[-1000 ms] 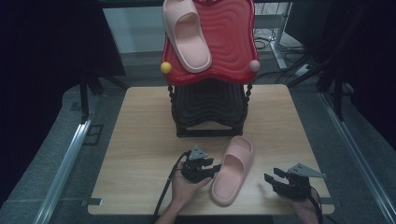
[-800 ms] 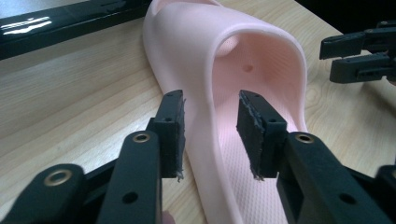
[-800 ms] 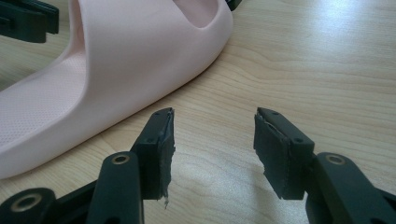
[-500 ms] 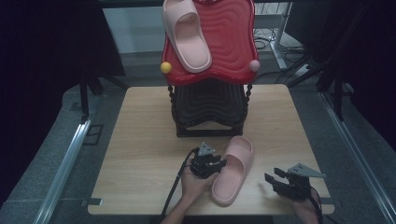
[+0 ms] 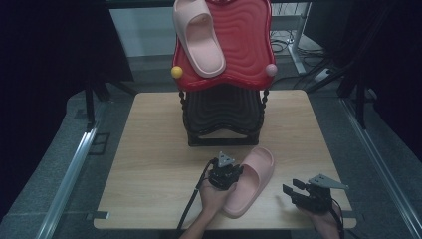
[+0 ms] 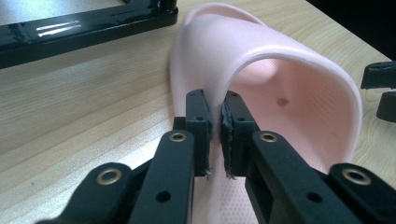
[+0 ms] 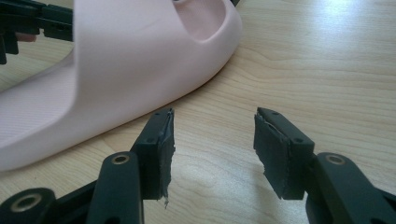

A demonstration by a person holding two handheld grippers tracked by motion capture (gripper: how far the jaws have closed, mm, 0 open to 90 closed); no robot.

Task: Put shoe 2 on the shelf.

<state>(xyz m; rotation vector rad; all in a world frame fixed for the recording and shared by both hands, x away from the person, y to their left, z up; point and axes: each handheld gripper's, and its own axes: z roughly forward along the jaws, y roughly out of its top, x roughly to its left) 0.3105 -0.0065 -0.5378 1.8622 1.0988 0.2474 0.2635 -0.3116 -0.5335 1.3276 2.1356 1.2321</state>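
Apparently half is done: one pink slipper (image 5: pixel 199 37) lies on the red rack (image 5: pixel 249 40) at twelve o'clock. The second slipper (image 5: pixel 251 184) rests on the table (image 5: pixel 149 149), its strap pinched by the left gripper (image 5: pixel 226 175); the right gripper (image 5: pixel 301 194), at three o'clock, gapes empty.

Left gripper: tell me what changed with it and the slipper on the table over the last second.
The left gripper moved forward and toward the slipper on the table, and its jaws now pinch the edge of the strap. The slipper has turned slightly on the table. The right gripper stayed open in place; the slipper on the red rack is unchanged.
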